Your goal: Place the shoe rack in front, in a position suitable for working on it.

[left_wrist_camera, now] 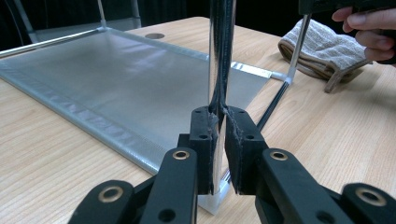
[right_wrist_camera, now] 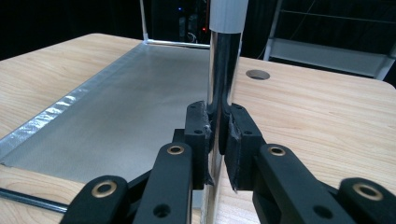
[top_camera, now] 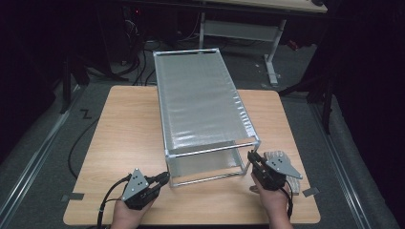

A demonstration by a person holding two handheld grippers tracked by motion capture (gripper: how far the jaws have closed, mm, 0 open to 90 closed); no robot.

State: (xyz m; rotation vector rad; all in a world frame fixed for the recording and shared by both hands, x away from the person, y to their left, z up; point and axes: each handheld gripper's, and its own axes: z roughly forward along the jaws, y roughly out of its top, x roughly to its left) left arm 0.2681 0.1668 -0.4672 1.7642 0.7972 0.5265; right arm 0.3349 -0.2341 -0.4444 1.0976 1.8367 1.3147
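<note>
Here, the left gripper (top_camera: 165, 178) and right gripper (top_camera: 251, 159) each pinch a front post of the mesh rack (top_camera: 200, 102) standing mid-desk (top_camera: 124, 138); next, likely an even, level lift.

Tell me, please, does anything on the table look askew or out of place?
Nothing stands out: the rack stands level, each gripper clamps a front post, and the folded cloth lies beside it.

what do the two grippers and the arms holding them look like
Both the left gripper and the right gripper are black, each topped by a grey three-cornered plate with small holes. Brass-coloured rivets dot their linkage arms. A black cable trails from each. No sleeves are visible on the forearms.
</note>
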